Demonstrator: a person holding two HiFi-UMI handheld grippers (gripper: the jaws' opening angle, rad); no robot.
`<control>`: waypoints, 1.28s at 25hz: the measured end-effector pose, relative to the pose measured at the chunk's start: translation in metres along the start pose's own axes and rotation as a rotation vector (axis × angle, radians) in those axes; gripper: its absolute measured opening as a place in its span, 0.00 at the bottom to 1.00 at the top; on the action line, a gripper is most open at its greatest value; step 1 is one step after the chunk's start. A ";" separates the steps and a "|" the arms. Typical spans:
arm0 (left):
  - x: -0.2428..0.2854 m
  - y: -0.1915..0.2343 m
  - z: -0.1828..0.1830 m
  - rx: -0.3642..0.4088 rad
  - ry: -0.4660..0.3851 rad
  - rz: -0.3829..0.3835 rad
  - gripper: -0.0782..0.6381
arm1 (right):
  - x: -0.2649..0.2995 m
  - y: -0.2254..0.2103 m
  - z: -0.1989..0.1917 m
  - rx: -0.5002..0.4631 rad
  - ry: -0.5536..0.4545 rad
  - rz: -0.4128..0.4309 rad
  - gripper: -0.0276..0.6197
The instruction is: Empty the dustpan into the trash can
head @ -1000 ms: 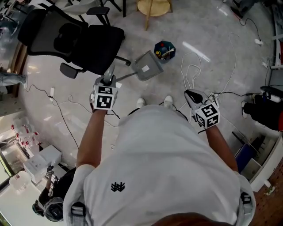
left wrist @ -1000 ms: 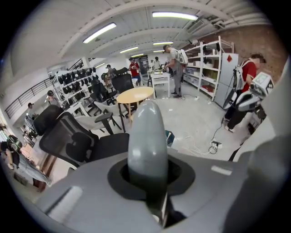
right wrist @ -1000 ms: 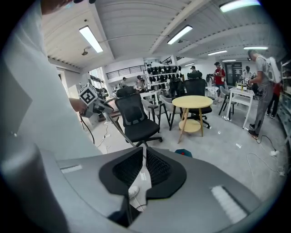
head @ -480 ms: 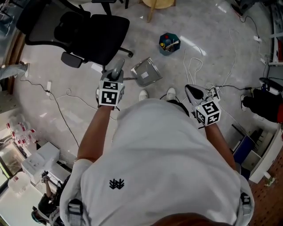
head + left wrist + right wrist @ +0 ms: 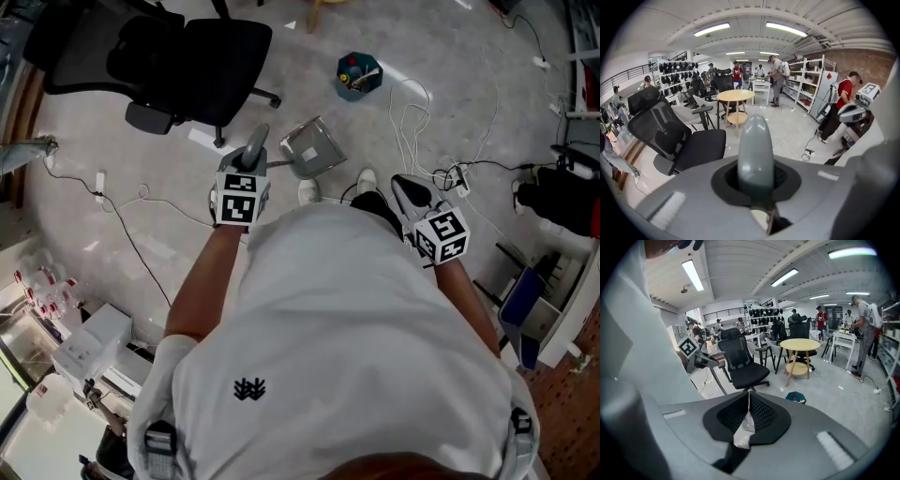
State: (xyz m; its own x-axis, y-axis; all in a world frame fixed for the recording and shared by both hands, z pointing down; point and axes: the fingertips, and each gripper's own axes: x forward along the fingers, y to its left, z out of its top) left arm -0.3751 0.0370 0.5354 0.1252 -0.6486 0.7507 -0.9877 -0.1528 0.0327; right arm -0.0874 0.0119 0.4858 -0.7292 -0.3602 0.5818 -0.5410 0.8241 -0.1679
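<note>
In the head view a grey dustpan (image 5: 312, 148) hangs low over the floor just ahead of the person's shoes (image 5: 367, 178). Its long grey handle (image 5: 255, 145) runs up into my left gripper (image 5: 251, 161), which is shut on it; in the left gripper view the handle's rounded end (image 5: 755, 150) sticks up between the jaws. The small teal trash can (image 5: 359, 75) stands on the floor further ahead, apart from the pan, and shows again in the right gripper view (image 5: 795, 397). My right gripper (image 5: 405, 190) is held at the person's right side, shut, with nothing in it.
A black office chair (image 5: 187, 56) stands left of the dustpan. White cables (image 5: 412, 112) and a power strip (image 5: 457, 178) lie on the floor at right. A round wooden table (image 5: 736, 96) and shelving with several people are further off.
The left gripper and dustpan have drawn back toward the person's feet, and the gap to the trash can has grown. The right gripper has barely moved.
</note>
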 end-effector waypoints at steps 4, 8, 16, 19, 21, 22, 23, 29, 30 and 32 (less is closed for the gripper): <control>-0.001 -0.002 -0.002 0.009 -0.005 -0.010 0.24 | 0.001 0.005 0.002 0.005 -0.012 -0.004 0.05; -0.006 -0.003 -0.004 0.013 -0.011 -0.016 0.24 | 0.002 0.014 0.006 -0.013 -0.019 0.004 0.05; -0.007 0.000 -0.012 0.002 -0.013 -0.022 0.24 | 0.010 0.024 0.014 -0.037 -0.027 0.017 0.05; -0.006 0.001 -0.016 0.009 -0.009 -0.027 0.24 | 0.012 0.024 0.016 -0.037 -0.034 0.014 0.05; -0.004 0.002 -0.015 0.012 -0.007 -0.026 0.24 | 0.013 0.023 0.017 -0.038 -0.037 0.012 0.05; -0.004 0.002 -0.015 0.013 -0.006 -0.026 0.24 | 0.013 0.022 0.018 -0.039 -0.038 0.011 0.05; -0.004 0.002 -0.015 0.014 -0.005 -0.025 0.24 | 0.013 0.022 0.018 -0.040 -0.039 0.010 0.05; 0.000 0.003 -0.013 0.023 -0.007 -0.031 0.24 | 0.015 0.019 0.019 -0.040 -0.037 0.004 0.05; 0.000 0.004 -0.013 0.023 -0.007 -0.030 0.24 | 0.015 0.019 0.020 -0.042 -0.038 0.003 0.05; 0.001 0.004 -0.013 0.024 -0.006 -0.031 0.24 | 0.015 0.020 0.019 -0.046 -0.036 0.005 0.05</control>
State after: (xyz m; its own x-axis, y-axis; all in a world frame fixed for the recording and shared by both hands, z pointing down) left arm -0.3801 0.0452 0.5451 0.1562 -0.6479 0.7455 -0.9808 -0.1909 0.0396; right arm -0.1166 0.0143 0.4757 -0.7465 -0.3710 0.5523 -0.5185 0.8446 -0.1335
